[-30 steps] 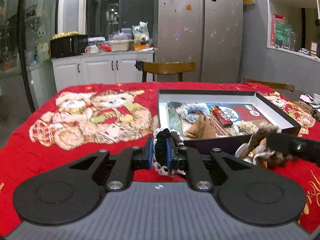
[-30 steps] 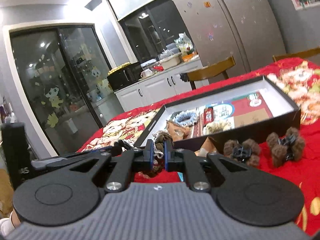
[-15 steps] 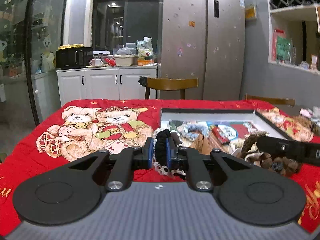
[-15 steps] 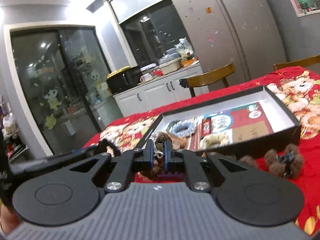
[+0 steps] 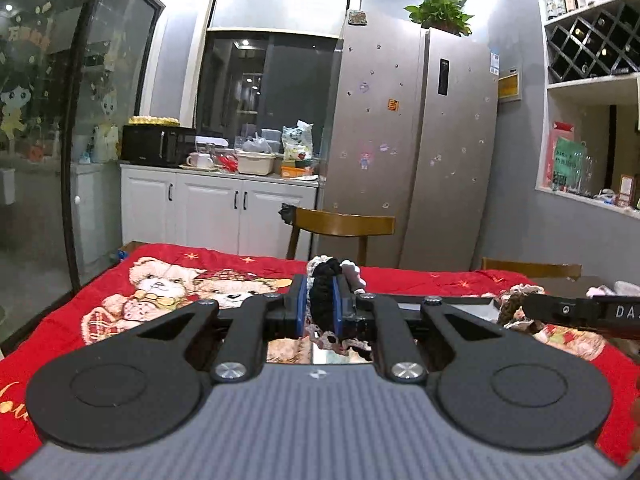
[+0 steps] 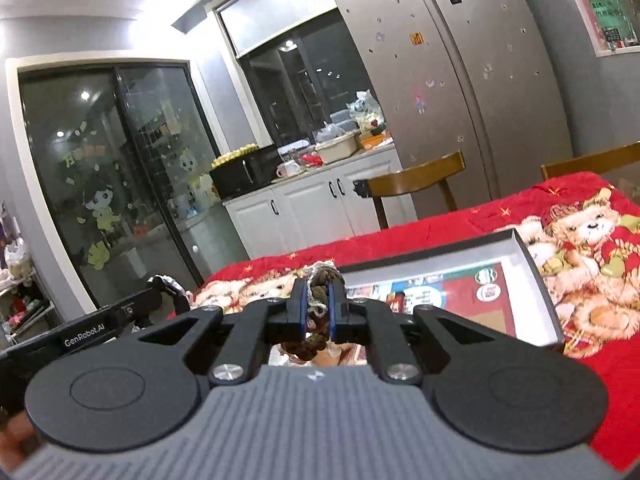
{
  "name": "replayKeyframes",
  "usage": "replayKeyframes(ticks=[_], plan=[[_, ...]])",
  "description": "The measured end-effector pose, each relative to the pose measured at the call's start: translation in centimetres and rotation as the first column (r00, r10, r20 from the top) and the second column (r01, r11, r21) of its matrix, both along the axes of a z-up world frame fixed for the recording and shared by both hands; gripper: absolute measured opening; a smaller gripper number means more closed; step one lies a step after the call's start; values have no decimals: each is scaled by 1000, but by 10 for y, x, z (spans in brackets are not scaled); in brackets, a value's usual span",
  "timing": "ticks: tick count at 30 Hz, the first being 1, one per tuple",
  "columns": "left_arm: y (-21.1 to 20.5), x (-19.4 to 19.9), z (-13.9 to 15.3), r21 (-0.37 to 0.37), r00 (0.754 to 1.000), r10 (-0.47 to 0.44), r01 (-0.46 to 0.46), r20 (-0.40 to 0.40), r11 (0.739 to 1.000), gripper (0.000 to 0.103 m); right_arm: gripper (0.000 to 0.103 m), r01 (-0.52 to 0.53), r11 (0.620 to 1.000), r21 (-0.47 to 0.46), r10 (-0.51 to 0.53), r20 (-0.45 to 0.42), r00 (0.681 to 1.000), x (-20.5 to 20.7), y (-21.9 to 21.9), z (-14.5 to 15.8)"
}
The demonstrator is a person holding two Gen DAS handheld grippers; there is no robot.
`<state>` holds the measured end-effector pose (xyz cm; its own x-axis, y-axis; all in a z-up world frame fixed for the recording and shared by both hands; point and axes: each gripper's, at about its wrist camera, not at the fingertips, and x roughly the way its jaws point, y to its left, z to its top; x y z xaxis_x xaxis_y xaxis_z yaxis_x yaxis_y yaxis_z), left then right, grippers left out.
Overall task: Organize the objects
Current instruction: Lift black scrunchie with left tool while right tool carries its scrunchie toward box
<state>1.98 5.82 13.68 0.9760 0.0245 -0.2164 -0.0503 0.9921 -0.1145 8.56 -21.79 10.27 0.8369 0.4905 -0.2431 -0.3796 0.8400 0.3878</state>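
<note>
Right wrist view gives us the open box [image 6: 536, 276], dark outside and white-walled inside, lying on the red bear-print cloth [image 6: 440, 232]; its floor is covered with printed cards or packets in red, green and tan, too small for us to identify. Our right gripper [image 6: 318, 312] is pinched shut on a brown braided scrunchie with lace trim [image 6: 316, 322], held at the box's near left corner. Left wrist view shows our left gripper [image 5: 319, 306] clamped on a black crocheted scrunchie [image 5: 322, 300] above the cloth, with the box's far rim [image 5: 460, 300] just beyond its fingers.
</note>
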Motion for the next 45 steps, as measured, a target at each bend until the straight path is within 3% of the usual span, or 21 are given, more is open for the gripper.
replayKeyframes(ticks=[7, 17, 29, 32, 37, 45], plan=[[-29, 23, 29, 38, 998, -64, 64, -21, 997, 16, 12, -10, 996, 92, 11, -16, 1000, 15, -32, 7], [-71, 38, 61, 42, 994, -109, 108, 24, 993, 16, 12, 5, 993, 116, -3, -15, 1000, 40, -53, 15], [-71, 68, 82, 19, 994, -104, 104, 25, 994, 16, 12, 16, 990, 138, -19, 21, 1000, 53, -57, 23], [-68, 83, 84, 23, 993, -113, 113, -21, 993, 16, 12, 59, 988, 145, -67, 54, 996, 53, -63, 30], [-56, 99, 76, -36, 989, -137, 135, -64, 990, 16, 12, 77, 985, 154, -93, 99, 991, 55, -71, 37], [-71, 139, 37, -123, 966, -202, 183, -164, 975, 16, 12, 63, 992, 105, -64, 5, 998, 75, -73, 12]])
